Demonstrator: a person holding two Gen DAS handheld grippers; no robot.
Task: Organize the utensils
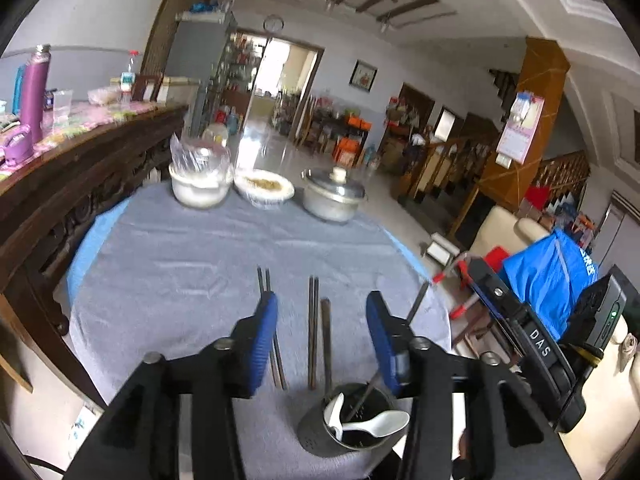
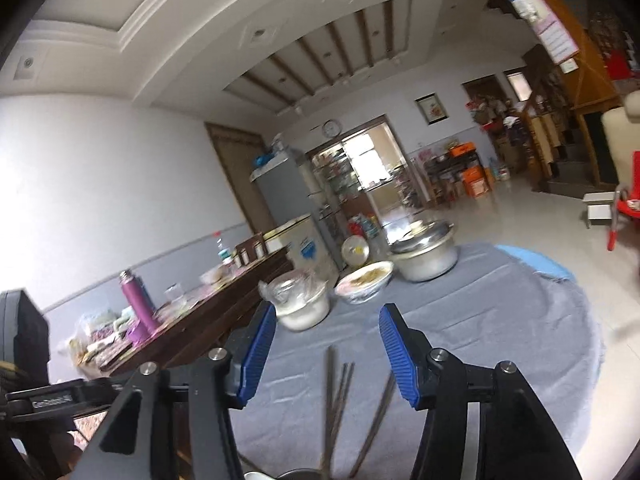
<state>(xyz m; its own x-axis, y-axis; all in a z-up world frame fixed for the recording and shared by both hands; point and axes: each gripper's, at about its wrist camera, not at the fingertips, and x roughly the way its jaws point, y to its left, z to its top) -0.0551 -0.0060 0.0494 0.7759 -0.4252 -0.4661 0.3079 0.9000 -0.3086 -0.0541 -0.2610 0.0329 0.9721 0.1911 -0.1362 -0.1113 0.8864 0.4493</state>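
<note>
Chopsticks (image 1: 313,340) lie lengthwise away from camera, between left gripper (image 1: 322,344) fingers.

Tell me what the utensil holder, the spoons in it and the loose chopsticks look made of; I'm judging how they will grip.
Utensil holder: looks like metal, dark grey with a dull sheen and small perforations in its wall. Spoons: smooth glossy white, either plastic or ceramic; the view cannot settle which. Chopsticks: thin dark brown sticks with a matte look, probably wood or bamboo, though blur leaves that open.
</note>
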